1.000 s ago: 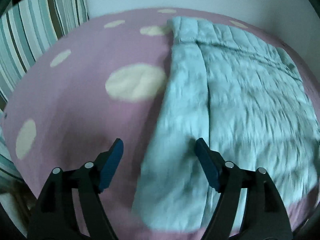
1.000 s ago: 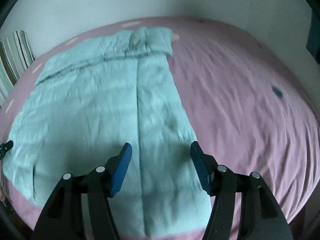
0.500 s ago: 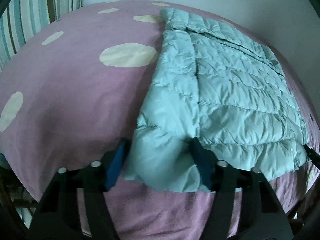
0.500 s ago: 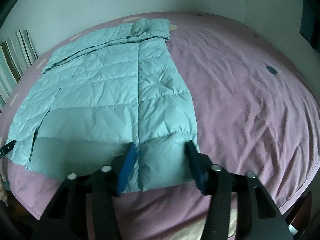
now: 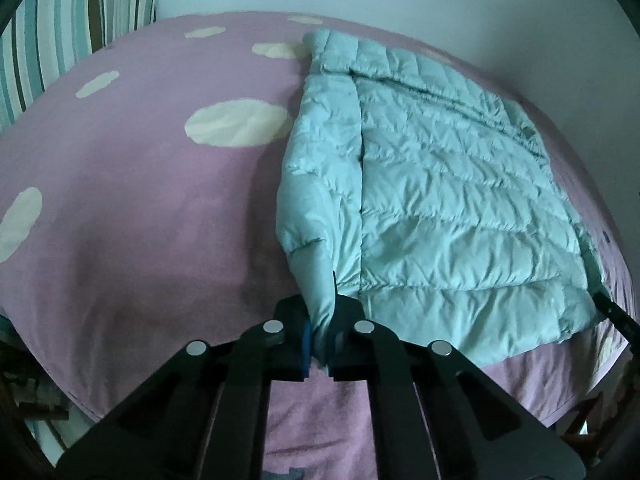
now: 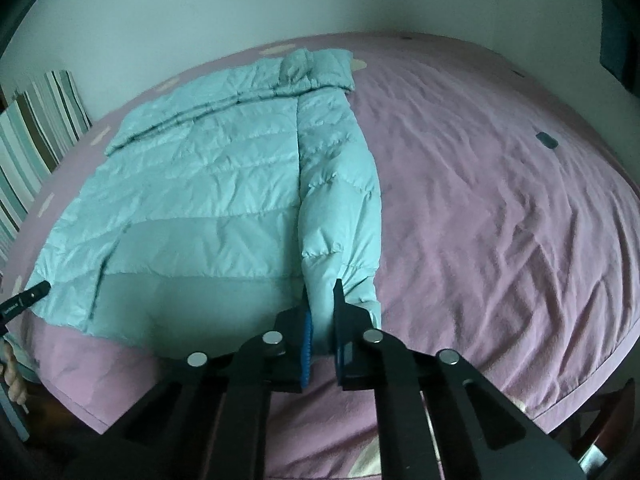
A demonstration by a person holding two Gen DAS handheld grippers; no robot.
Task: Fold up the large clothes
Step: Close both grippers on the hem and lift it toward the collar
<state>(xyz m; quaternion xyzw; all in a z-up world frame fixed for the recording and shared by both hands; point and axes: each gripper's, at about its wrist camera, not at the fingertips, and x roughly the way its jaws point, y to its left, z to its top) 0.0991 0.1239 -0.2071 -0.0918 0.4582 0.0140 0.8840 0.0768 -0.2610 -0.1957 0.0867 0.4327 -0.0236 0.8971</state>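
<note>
While both grippers bite down at the near hem, each wrist view tells its own half of the story. From the left wrist, the left gripper (image 5: 320, 334) has its jaws pressed together on a bunched corner of the pale mint puffer jacket (image 5: 440, 208), and off at nine to eleven o'clock the pink bedspread (image 5: 140, 184) shows big cream dots (image 5: 236, 122), with a striped pillow (image 5: 60, 28) up at ten. The tip of the right gripper pokes in at four o'clock. Switch to the right wrist: the right gripper (image 6: 322, 334) pinches the opposite hem corner of the jacket (image 6: 208, 184), and here the bedspread (image 6: 500, 220) runs plain and creased out to three o'clock, with a small dark object (image 6: 546, 140) lying on it at two.

Jacket lies flat across the bed, collar at twelve by the white wall (image 6: 240, 4). It's glossy, quilted in horizontal puffy bands, with a seam running top to bottom. The bedspread looks soft and matte.

A second ago both pairs of blue-padded jaws stood wide above the fabric; half a second ago they straddled the hem; now the cloth is gathered upright between them.
</note>
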